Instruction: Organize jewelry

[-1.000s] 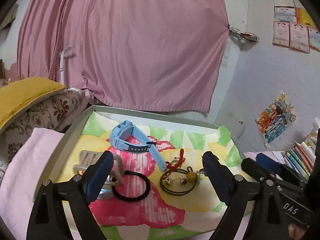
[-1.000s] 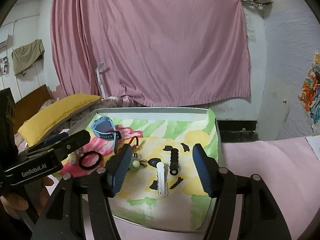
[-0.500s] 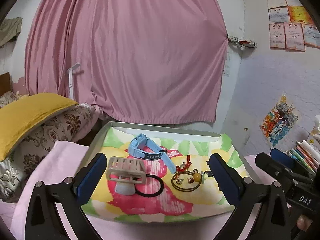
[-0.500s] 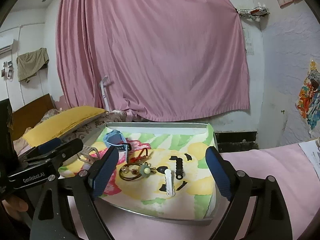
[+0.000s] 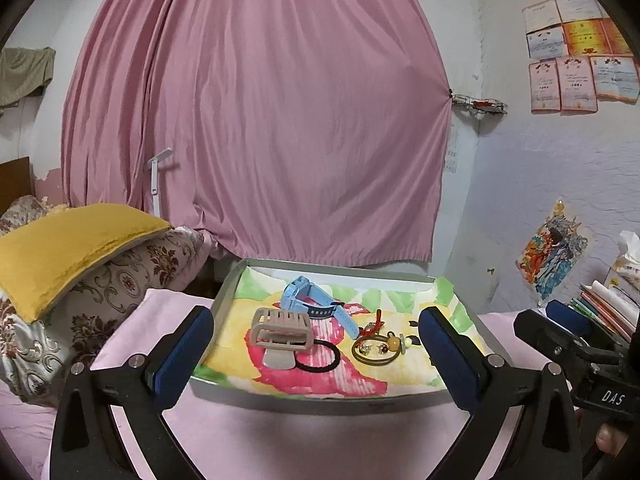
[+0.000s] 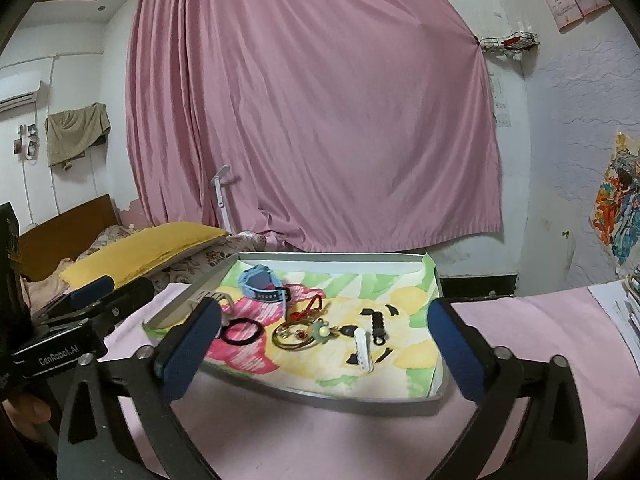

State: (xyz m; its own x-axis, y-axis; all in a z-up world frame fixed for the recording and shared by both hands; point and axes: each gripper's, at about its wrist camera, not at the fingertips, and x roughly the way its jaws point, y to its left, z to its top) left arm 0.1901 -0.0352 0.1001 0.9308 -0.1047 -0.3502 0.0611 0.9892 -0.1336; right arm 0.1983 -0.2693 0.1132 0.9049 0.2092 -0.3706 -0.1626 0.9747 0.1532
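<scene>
Jewelry pieces, as we judge it, already lie sorted in the tray (image 5: 400, 398), and both our left gripper (image 5: 316, 356) and right gripper (image 6: 320, 344) are spread wide, grasping nothing.

Both hand-held grippers, left (image 5: 316, 350) & right (image 6: 322, 346), pulled back from tray (image 5: 320, 400), jaws wider.

My grippers (image 5: 316, 354) (image 6: 324, 346) are black frames with blue textured pads (image 5: 184, 356), silver screws, white "DAS" and "GenRobot.AI" lettering.
</scene>
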